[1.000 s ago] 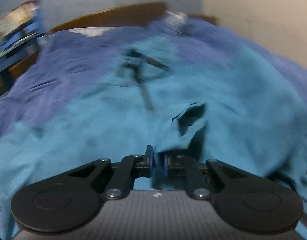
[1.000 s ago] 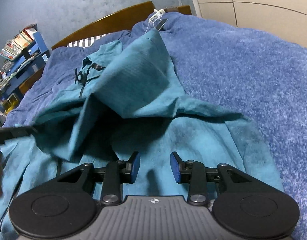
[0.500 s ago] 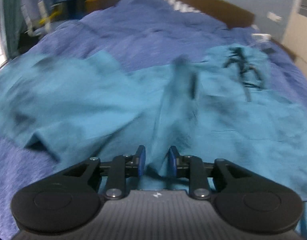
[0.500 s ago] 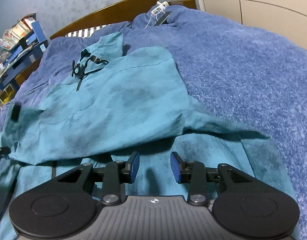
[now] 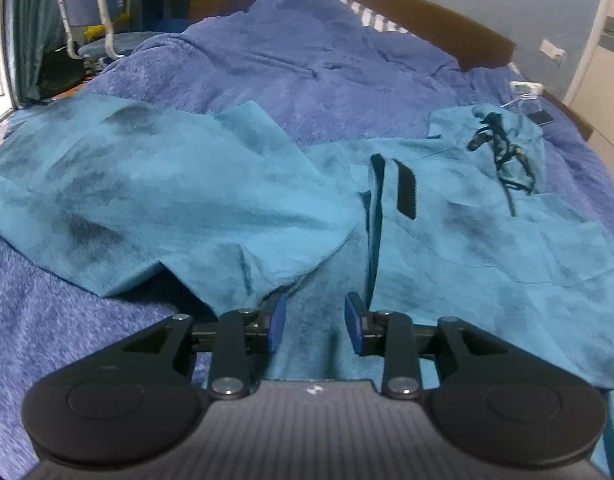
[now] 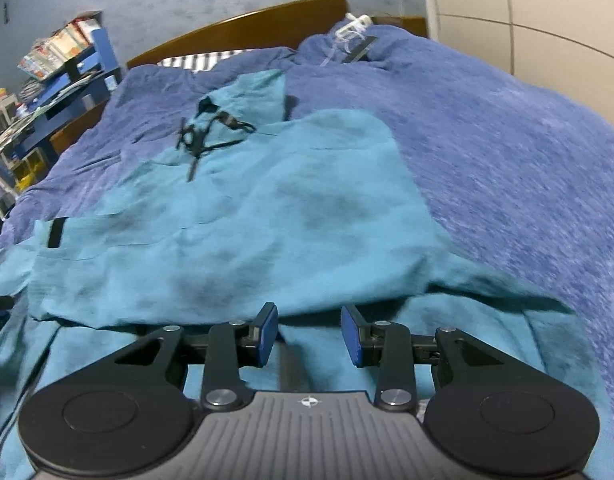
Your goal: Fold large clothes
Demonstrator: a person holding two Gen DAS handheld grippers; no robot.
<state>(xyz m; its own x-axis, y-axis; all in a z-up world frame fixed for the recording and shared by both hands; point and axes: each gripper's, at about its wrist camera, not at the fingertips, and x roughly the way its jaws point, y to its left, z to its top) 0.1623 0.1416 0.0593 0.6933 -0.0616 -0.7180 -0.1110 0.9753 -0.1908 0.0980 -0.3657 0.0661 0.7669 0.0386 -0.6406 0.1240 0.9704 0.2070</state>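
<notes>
A large teal garment point(image 5: 467, 240) point(image 6: 267, 208) lies spread on a blue bedspread point(image 5: 307, 52) point(image 6: 527, 160), with a black drawstring point(image 5: 503, 152) point(image 6: 205, 136) near its neck and a black tab point(image 5: 405, 188) point(image 6: 55, 232) on one folded part. In the left wrist view one panel is folded over toward the left. My left gripper point(image 5: 315, 320) hovers low over the cloth's near edge, its jaws opening with only flat fabric below them. My right gripper point(image 6: 309, 332) is open just above the garment's near fold, nothing pinched.
A wooden headboard point(image 6: 243, 32) point(image 5: 427, 16) closes the far end of the bed. A blue chair point(image 5: 91, 12) and a desk stand to the left. Blue shelves point(image 6: 67, 72) hold books. A white charger and a dark phone point(image 5: 541, 116) lie near the pillows.
My left gripper let go of the teal cloth, opened, and swung across the bed. The lifted flap dropped flat over the garment. The right gripper drifted slightly and stayed open.
</notes>
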